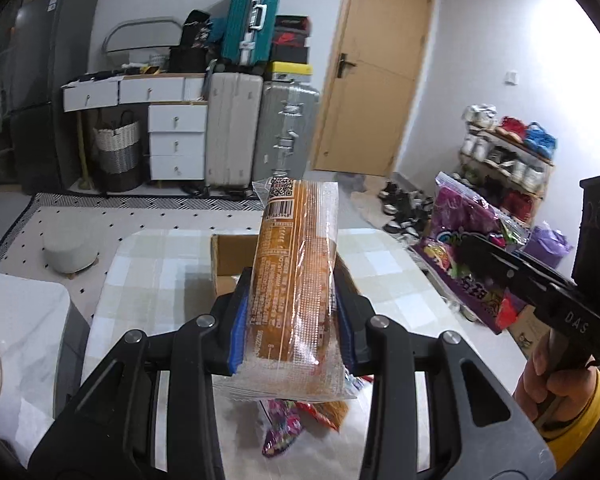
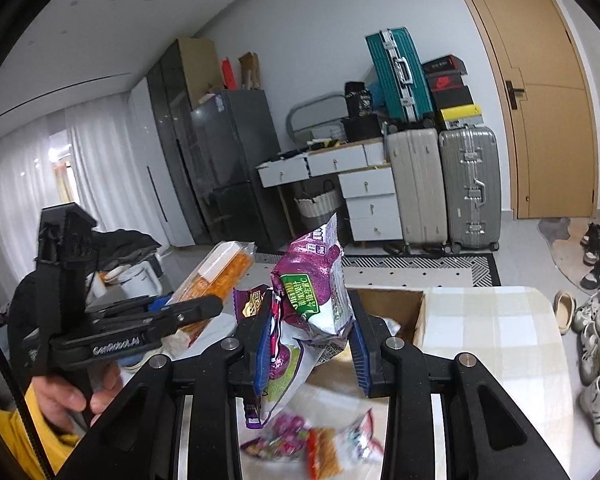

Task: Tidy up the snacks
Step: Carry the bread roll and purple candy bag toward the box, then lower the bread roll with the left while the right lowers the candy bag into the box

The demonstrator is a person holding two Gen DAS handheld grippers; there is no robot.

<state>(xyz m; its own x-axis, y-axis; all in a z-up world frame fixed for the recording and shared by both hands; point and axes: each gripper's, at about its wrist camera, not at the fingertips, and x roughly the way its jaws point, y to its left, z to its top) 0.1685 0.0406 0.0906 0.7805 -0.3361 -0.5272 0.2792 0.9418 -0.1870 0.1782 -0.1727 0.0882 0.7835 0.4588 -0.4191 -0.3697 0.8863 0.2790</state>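
My left gripper (image 1: 294,320) is shut on a long clear packet of orange snack (image 1: 296,272), held upright above the table. In the right wrist view the same packet (image 2: 220,272) juts from the left gripper (image 2: 192,306) at the left. The blue pads of my right gripper (image 2: 312,352) are shut on a purple and white snack bag (image 2: 312,292), lifted over the table. From the left wrist view, that purple bag (image 1: 468,236) hangs at the right in the right gripper (image 1: 476,252). An open cardboard box (image 1: 228,256) (image 2: 396,304) sits on the table ahead.
Several loose snack packets (image 2: 312,440) (image 1: 296,416) lie on the checked tablecloth (image 1: 380,272) below the grippers. A hand in a yellow sleeve (image 2: 68,396) holds the left gripper. Suitcases (image 1: 260,128), white drawers and shoes on the floor stand beyond the table.
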